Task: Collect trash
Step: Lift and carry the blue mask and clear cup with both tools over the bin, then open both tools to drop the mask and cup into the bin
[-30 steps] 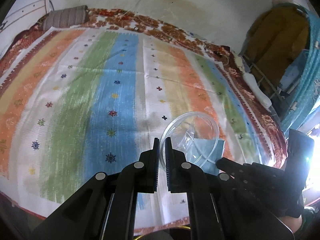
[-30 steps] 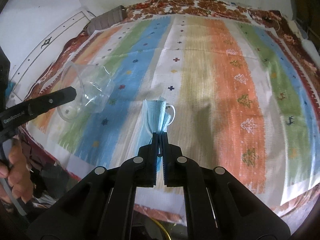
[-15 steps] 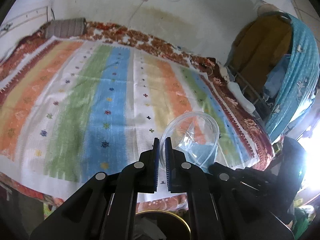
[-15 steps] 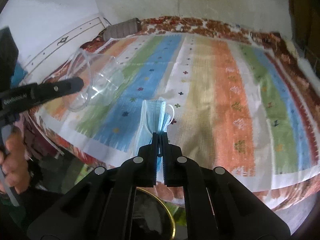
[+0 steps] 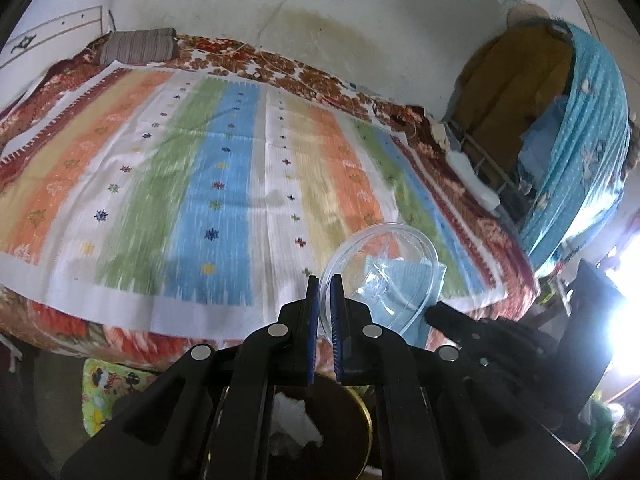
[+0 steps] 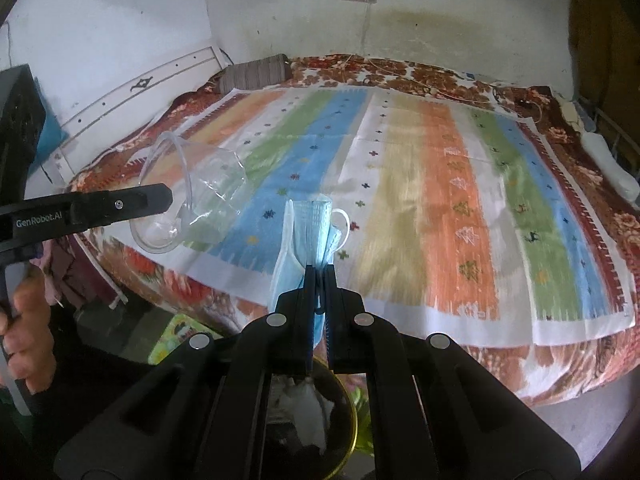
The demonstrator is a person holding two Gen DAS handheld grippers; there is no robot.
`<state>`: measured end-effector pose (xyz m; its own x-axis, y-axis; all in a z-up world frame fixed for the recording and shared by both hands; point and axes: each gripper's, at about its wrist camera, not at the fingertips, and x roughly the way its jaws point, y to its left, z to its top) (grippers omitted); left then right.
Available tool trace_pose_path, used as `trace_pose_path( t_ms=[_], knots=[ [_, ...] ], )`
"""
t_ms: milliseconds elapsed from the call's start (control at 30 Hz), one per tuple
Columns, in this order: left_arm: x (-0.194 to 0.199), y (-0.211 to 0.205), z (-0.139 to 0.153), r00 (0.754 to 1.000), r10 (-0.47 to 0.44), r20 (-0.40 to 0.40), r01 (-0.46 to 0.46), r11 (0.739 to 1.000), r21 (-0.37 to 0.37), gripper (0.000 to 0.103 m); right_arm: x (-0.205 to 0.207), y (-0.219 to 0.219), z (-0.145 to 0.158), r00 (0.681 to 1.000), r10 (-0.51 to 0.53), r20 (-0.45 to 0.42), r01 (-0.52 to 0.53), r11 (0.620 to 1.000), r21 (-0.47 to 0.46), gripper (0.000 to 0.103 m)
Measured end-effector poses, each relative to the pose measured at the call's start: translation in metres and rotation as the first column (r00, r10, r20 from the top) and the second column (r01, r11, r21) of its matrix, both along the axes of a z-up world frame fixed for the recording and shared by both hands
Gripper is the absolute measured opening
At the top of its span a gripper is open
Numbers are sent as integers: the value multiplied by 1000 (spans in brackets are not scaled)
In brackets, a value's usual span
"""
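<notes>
Right wrist view — right claw (image 6: 319, 274) pinching blue mask (image 6: 308, 236), left claw (image 5: 325, 284) gripping clear cup (image 5: 380, 272) rim

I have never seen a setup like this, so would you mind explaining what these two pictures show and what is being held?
There is no robot here: a person carries a handheld two-finger gripper in each hand, and each gripper has a wide-angle camera looking along its fingers. One picture is from the left gripper, which is shut on the rim of a clear plastic cup. The other is from the right gripper, shut on a blue face mask; there the person's hand shows at the left. Beyond lies a bed with a striped cover and a pillow. Below the grippers is a gold-rimmed bin, likely for the trash.
</notes>
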<state>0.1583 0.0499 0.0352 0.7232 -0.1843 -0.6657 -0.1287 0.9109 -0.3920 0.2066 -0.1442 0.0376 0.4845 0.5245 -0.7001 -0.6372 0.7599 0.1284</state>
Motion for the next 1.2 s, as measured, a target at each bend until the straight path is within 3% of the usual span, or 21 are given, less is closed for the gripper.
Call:
trace_pose_path(
  t_ms=[167, 333, 733, 867, 1000, 1200],
  knots=[
    [-20, -21, 5, 997, -58, 41, 56, 997, 59, 5, -18, -11, -9, 999, 11, -37, -10, 1000, 17, 3],
    [-39, -26, -8, 998, -58, 13, 57, 998, 39, 5, -37, -18, -12, 999, 22, -39, -21, 999, 28, 3],
    [-63, -38, -50, 989, -15, -150, 19, 999, 29, 5, -77, -12, -55, 989, 46, -138, -56, 996, -70, 3],
    [-62, -41, -65, 975, -5, -223, 13, 999, 37, 5, -81, -12, -73, 981, 29, -190, -51, 992, -115, 3],
    [-60, -42, -79, 960, -21, -279, 21, 1000, -3, 5, -81, -10, -85, 973, 17, -229, -51, 988, -146, 3],
    [-54, -43, -96, 933, 0, -359, 11, 999, 30, 5, -76, -5, -108, 951, -11, -309, -49, 981, -186, 3]
  ],
)
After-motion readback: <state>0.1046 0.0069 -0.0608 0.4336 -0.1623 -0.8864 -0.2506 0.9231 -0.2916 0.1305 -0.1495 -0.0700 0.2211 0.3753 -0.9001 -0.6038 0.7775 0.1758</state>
